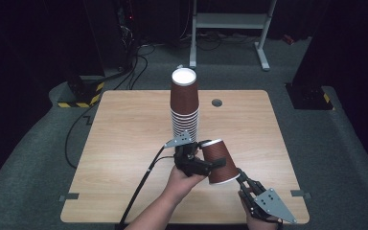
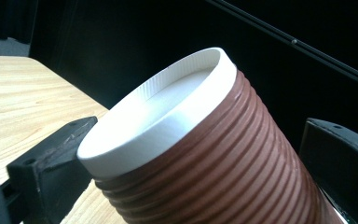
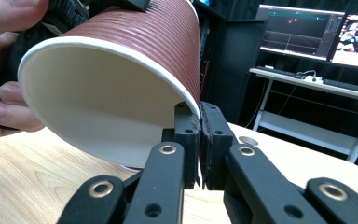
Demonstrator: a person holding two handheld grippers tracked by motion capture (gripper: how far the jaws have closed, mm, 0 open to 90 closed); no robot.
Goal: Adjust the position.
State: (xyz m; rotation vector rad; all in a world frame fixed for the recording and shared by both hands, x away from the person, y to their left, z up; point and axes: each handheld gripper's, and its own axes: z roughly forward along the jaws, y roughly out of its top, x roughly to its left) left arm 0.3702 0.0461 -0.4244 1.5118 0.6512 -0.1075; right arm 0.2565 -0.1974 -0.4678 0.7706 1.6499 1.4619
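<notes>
A lone brown ribbed paper cup [image 1: 218,160] hangs tilted above the table's front middle, white base up and away from me. My right gripper [image 1: 237,173] is shut on its rim; in the right gripper view the right gripper [image 3: 199,116] has the edge of the cup [image 3: 102,102] pinched between its two jaws. My left gripper [image 1: 213,153] stands open around the base end. In the left gripper view the cup [image 2: 223,154] lies between the wide-set jaws of the left gripper [image 2: 200,123]. A tall stack of upturned brown cups [image 1: 184,108] stands behind.
The wooden table [image 1: 124,143] has a round grommet hole [image 1: 216,102] near its far edge. A white desk frame [image 1: 230,21] stands on the floor beyond. Monitors [image 3: 303,30] glow on a desk in the right gripper view. A hand [image 3: 9,107] holds the left gripper beside the cup.
</notes>
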